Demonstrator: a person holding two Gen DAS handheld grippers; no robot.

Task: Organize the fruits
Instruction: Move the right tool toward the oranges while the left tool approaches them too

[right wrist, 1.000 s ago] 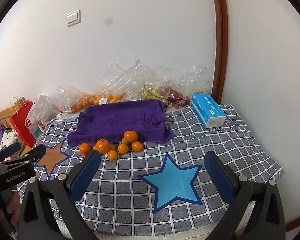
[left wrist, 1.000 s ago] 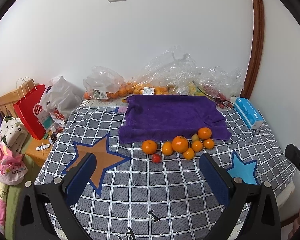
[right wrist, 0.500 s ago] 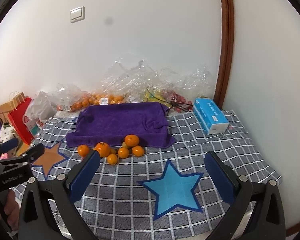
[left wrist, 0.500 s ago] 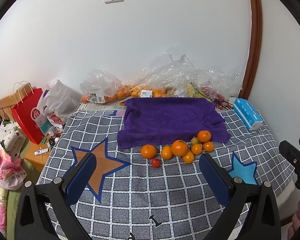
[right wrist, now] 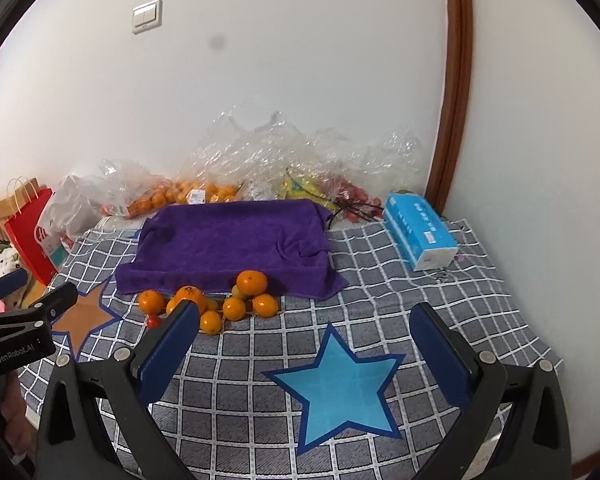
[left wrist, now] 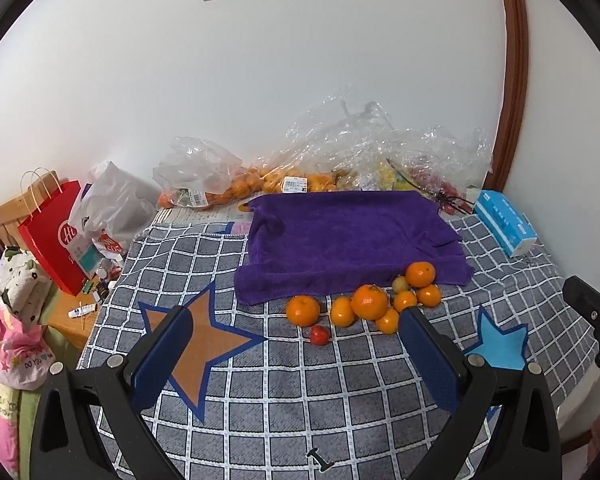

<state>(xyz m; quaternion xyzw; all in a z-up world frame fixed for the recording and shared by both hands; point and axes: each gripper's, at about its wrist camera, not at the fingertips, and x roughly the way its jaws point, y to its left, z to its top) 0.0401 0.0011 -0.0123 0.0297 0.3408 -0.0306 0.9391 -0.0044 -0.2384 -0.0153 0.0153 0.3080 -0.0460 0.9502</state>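
Left wrist view: the left gripper (left wrist: 294, 350) hangs above the grid-patterned cloth (left wrist: 260, 400) with its jaws spread wide and nothing between them. A purple towel (left wrist: 348, 240) lies flat on the cloth toward the wall. Along its near edge sits a cluster of oranges (left wrist: 370, 302); most rest on the cloth, and the rearmost one is at the towel's hem. A small yellow-green fruit (left wrist: 400, 284) is tucked among them. A small red fruit (left wrist: 319, 335) lies just in front of the leftmost orange, slightly apart. Clear plastic bags of fruit (left wrist: 300, 176) are heaped against the wall behind the towel. A blue tissue box (left wrist: 504, 222) lies to the right of the towel, and a red paper bag (left wrist: 56, 236) stands off the cloth's left edge. The right gripper (left wrist: 592, 312) shows at the right border; its state cannot be judged from here.

Right wrist view: the right gripper (right wrist: 306, 348) is likewise released, jaws wide, empty, over a light blue star (right wrist: 336, 384) printed on the cloth. The oranges lie ahead and to the left, partly behind the left finger (right wrist: 168, 352). The left gripper appears at the left edge.
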